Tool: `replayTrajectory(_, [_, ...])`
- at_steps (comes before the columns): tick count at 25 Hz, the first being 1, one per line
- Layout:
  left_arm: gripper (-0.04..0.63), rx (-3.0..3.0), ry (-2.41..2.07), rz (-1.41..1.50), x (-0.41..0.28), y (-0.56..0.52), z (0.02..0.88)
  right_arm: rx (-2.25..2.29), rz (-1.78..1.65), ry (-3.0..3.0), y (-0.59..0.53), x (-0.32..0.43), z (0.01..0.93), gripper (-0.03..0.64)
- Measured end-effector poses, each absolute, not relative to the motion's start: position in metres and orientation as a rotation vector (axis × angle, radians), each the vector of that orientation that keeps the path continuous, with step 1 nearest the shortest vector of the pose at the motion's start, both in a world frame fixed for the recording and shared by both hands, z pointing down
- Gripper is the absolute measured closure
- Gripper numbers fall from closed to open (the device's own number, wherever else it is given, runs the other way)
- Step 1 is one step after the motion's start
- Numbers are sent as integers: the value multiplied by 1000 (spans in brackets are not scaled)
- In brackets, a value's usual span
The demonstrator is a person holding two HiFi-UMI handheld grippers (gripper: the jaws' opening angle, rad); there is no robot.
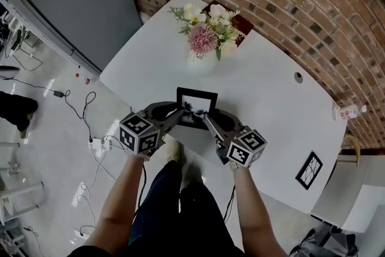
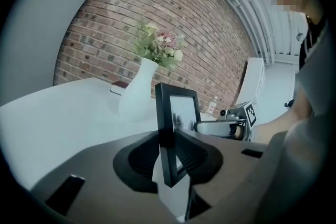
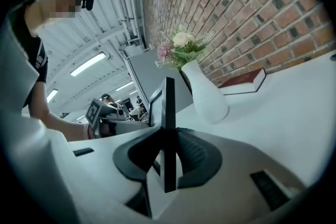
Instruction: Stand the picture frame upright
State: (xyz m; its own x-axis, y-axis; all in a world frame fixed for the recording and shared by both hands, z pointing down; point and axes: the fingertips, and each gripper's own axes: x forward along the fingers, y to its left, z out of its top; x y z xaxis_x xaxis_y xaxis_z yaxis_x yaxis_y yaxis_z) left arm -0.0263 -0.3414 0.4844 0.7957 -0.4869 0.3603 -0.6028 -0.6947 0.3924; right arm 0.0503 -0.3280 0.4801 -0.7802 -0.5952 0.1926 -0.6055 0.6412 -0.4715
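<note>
Picture frame (image 1: pixel 198 99), black-rimmed, rectangular, white-matted, upright at the near edge of the white table (image 1: pixel 271 99), face toward the person, directly between both tongs: left gripper (image 1: pixel 182 110) clamped on its left edge, right gripper (image 1: pixel 203 115) pinching its right, neither nearer.

left tongs (image 1: pixel 181 110) clamped, right tongs (image 1: pixel 202 115) clamped, tips converging, forearms extended

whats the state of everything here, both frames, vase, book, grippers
frame: upright, gripped at both sides
left gripper: jaws shut on frame
right gripper: jaws shut on frame
vase: upright, holding flowers
book: closed, lying flat
second frame: lying flat on table
</note>
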Motion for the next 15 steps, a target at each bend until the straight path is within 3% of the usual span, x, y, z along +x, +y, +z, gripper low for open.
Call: replayTrajectory(15, [500,2595,-853,373,-19,-406,497,1144,679,-2793,-389,56,499,522])
